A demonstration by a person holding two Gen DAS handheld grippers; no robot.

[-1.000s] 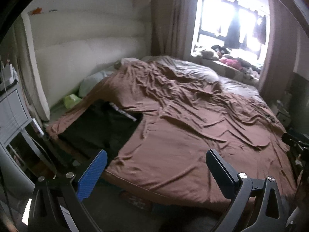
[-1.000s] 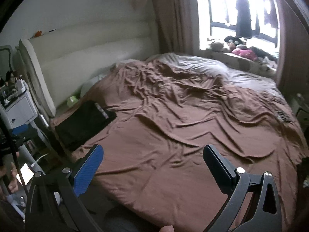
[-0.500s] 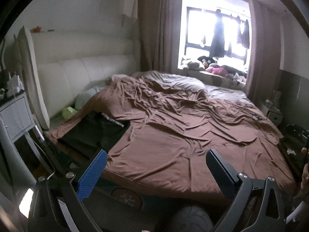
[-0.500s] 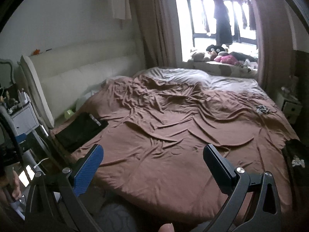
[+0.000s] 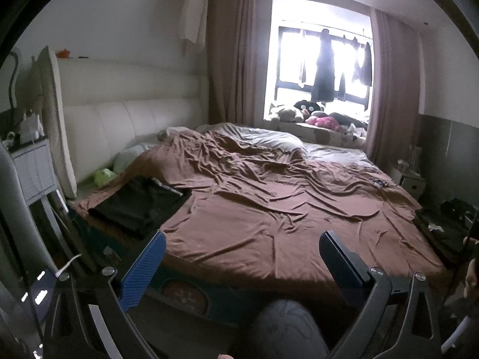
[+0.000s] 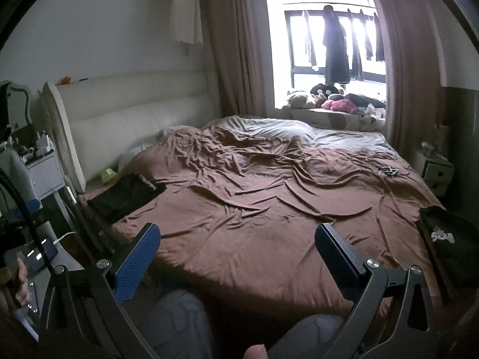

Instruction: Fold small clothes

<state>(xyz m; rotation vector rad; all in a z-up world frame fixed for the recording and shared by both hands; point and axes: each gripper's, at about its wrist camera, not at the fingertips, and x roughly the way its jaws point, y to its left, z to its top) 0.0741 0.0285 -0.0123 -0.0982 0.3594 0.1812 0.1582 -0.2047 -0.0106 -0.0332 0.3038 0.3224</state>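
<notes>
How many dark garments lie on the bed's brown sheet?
2: folded black garment at the left edge near the headboard; black printed garment at the right edge. Others may be hidden.

Black garment at bed's right corner: cut by the fisheye rim, white print unreadable. Small tangle on brown sheet: too small to identify. Folded dark clothes: count not discernible. Window-sill toys washed out by backlight. Nightstand items blurred. Person's knee cut by bottom edge; hand partly hidden by left rim.
</notes>
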